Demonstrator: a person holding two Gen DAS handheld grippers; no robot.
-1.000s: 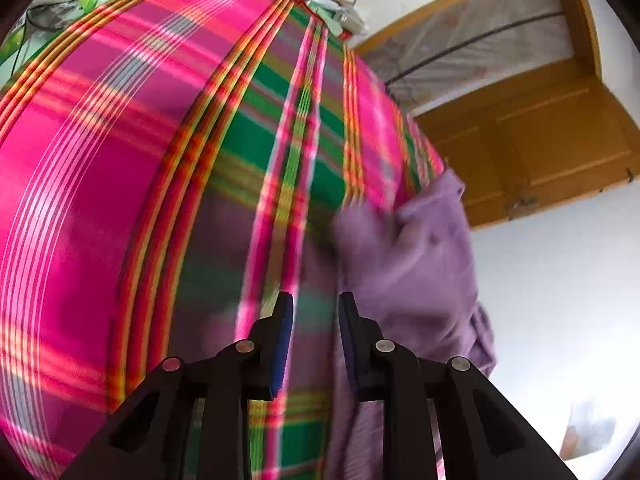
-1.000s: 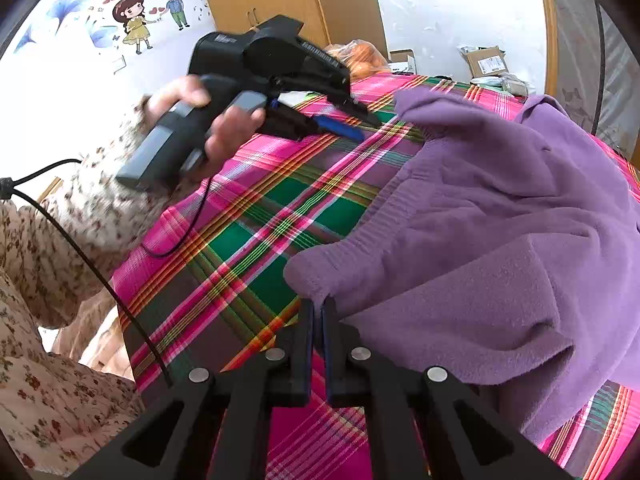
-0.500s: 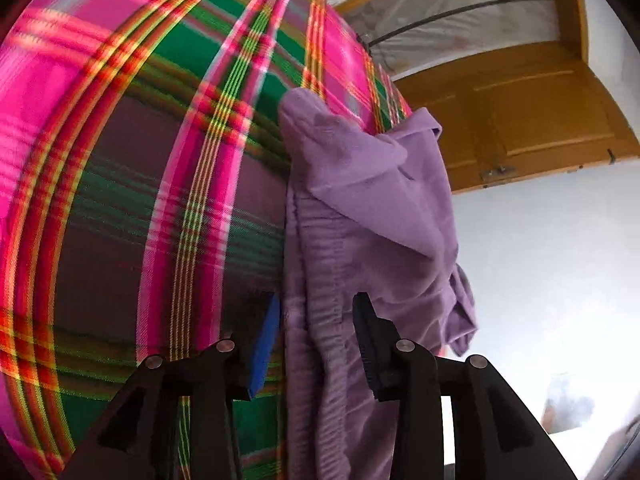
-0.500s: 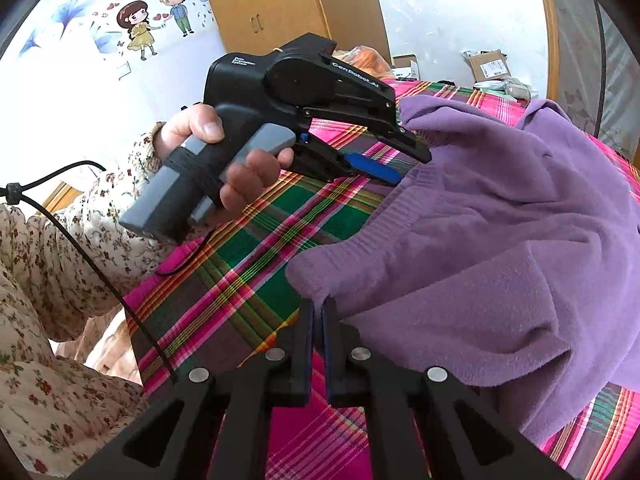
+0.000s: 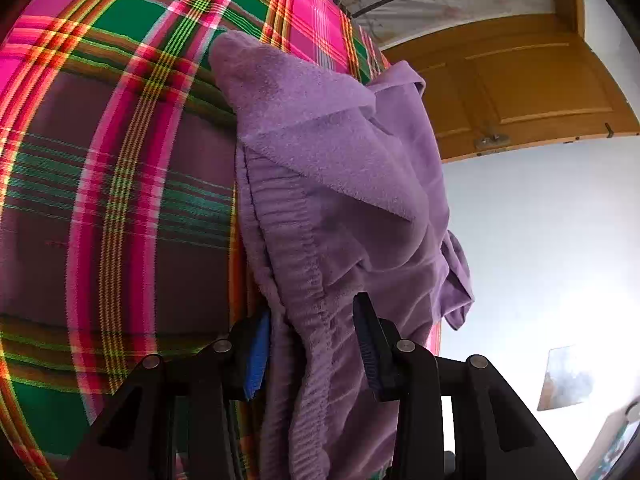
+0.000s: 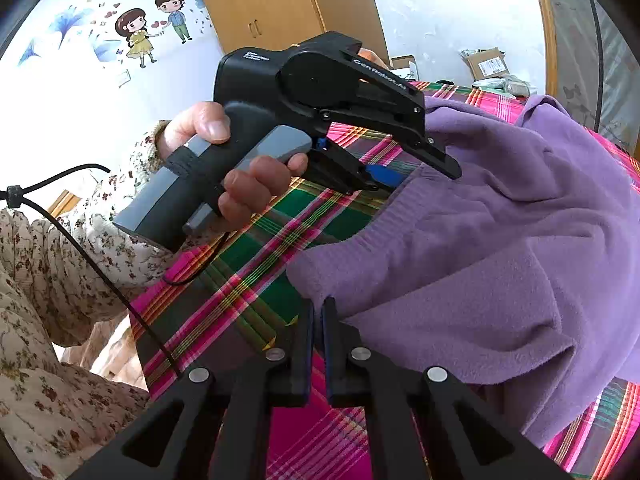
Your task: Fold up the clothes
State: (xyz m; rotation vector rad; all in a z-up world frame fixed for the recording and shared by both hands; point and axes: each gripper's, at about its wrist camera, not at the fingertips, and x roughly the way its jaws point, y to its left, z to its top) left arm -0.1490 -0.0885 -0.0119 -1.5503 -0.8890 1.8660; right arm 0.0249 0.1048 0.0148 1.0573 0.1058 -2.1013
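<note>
A purple fleece garment [image 5: 332, 160] lies bunched on a pink, green and yellow plaid cloth [image 5: 120, 160] that covers the surface. My left gripper [image 5: 312, 340] is open, and the garment's ribbed hem [image 5: 308, 280] runs between its two blue-padded fingers. In the right wrist view a hand holds that left gripper [image 6: 416, 168] at the far edge of the garment [image 6: 500, 240], one finger above the hem and one below. My right gripper [image 6: 318, 340] is shut on the garment's near corner, just above the plaid cloth [image 6: 248, 276].
A person's floral sleeve [image 6: 60, 260] and a black cable [image 6: 100, 272] are at the left of the cloth. Cardboard boxes [image 6: 486, 62] stand at the far end. A wooden door [image 5: 520, 80] is beyond the garment, and a wooden wardrobe [image 6: 272, 4] stands against the back wall.
My left gripper has come over from the bare plaid cloth to the garment and opened wider, so the ribbed hem now sits between its fingers. The right gripper has kept its hold.
</note>
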